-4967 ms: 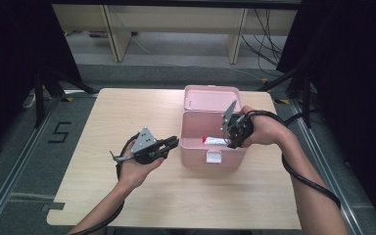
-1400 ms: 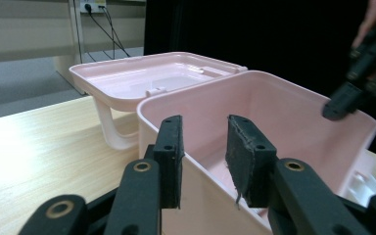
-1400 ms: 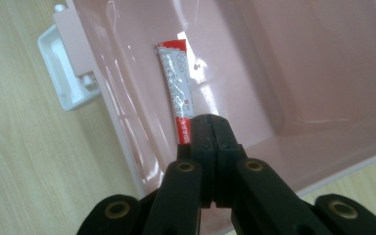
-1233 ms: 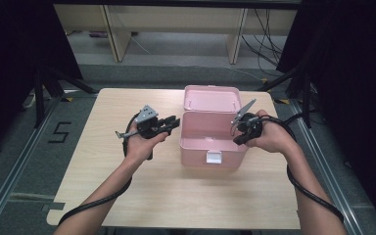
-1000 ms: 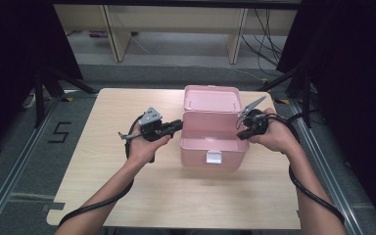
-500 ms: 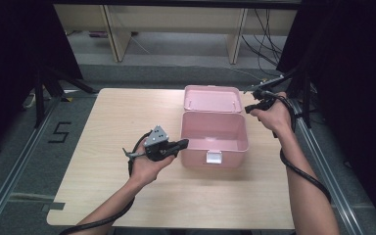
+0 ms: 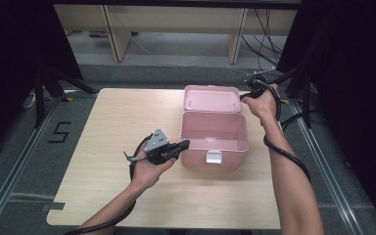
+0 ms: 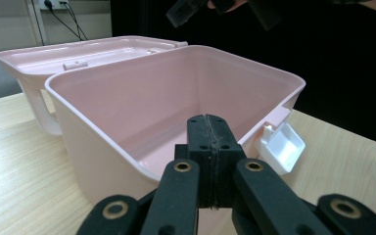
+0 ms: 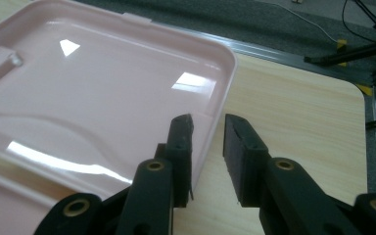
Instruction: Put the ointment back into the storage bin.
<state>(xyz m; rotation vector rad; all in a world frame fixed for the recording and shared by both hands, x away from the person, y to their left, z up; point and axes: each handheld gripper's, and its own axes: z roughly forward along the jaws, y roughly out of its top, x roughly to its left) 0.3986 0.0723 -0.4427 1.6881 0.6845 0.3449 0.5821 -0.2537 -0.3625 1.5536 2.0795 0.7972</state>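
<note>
Pink box (image 7: 214,133) made of smooth, shiny plastic stands open in the middle of the pale wooden desk (image 7: 103,122), with rounded corners, a little white clasp (image 8: 282,145) on its front and its flat lid (image 9: 93,93) tipped back behind it. Left gripper (image 8: 209,147) has its black fingers pressed together with nothing between them, right at the box's near wall. Right gripper (image 9: 208,147) has its fingers spread and they have just been opening, one on each side of the lid's edge without pinching it.
</note>
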